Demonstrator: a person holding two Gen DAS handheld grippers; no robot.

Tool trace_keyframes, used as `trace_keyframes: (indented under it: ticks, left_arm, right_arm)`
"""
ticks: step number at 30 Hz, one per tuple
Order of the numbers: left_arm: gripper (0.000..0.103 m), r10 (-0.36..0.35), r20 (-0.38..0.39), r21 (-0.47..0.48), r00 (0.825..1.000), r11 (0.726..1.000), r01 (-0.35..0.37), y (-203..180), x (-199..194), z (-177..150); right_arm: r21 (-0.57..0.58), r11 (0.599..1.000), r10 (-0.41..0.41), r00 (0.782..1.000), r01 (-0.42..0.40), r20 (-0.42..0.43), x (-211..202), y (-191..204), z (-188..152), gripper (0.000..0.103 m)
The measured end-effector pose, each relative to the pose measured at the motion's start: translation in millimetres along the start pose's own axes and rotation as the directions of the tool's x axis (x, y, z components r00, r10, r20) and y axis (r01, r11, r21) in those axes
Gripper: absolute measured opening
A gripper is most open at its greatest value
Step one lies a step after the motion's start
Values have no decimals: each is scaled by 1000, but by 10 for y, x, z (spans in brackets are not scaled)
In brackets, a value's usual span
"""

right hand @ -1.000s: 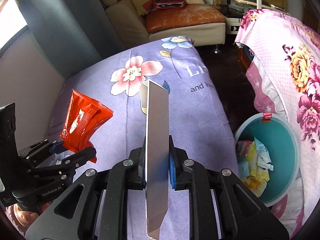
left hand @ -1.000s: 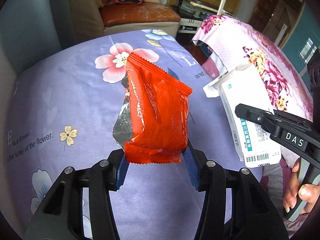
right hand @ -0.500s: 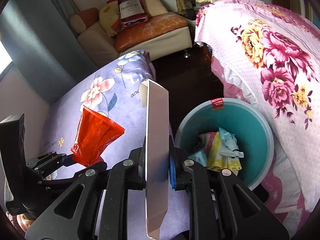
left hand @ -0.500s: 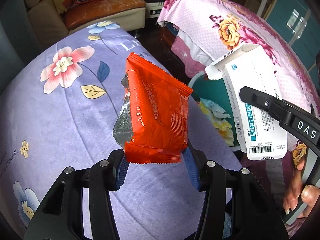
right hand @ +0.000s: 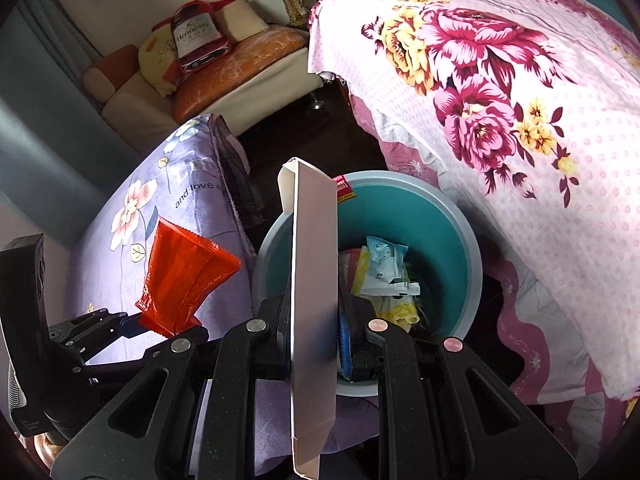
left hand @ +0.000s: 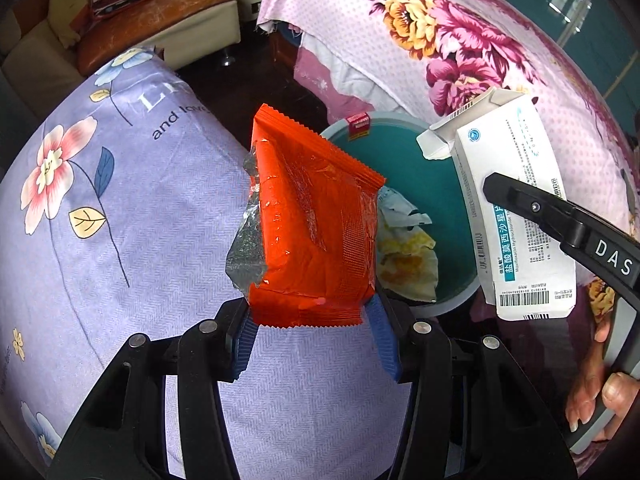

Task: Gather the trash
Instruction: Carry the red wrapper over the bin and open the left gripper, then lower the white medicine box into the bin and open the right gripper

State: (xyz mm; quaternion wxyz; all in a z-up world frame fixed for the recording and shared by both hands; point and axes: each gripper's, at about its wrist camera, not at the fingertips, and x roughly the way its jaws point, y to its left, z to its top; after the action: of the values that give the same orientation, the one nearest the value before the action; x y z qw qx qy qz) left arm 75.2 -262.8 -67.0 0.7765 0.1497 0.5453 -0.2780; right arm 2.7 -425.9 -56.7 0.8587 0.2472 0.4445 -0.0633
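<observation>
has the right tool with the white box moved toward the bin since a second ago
Yes. The right tool and its white box have swung from over the purple bedspread to directly over the teal bin.

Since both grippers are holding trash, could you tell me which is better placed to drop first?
Right, probably: the white box in the right gripper overlaps the teal bin, while the red wrapper sits over the purple bedspread.

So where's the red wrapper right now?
The red wrapper is pinched in the left gripper, held up over the purple bedspread, just left of the teal bin.
</observation>
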Motion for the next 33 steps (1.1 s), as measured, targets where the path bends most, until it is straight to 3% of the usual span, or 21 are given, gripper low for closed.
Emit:
trace_keyframes:
  ticks: [16,18,23,33]
  left_arm:
    - [56,-35,-14,7,999,999,35,-43,251,194]
    - [60,-43,-11,3,999,999,43,-35,251,200]
    - [89,-24,10,0,1000,1000,24,0,212,186]
    - [93,-2,116,-46,993,999,7,198,-98,144]
  right_arm:
    - [11,998,-58,998,59,-12,76,-126,93,16]
    - [12,998,-64,998,64,-15,92,-123,103,16]
    - [13,997,-77,997,78,-29,139,-118,109,16]
    - [-4,995,-101,994,101,-46,214,-49,141,16]
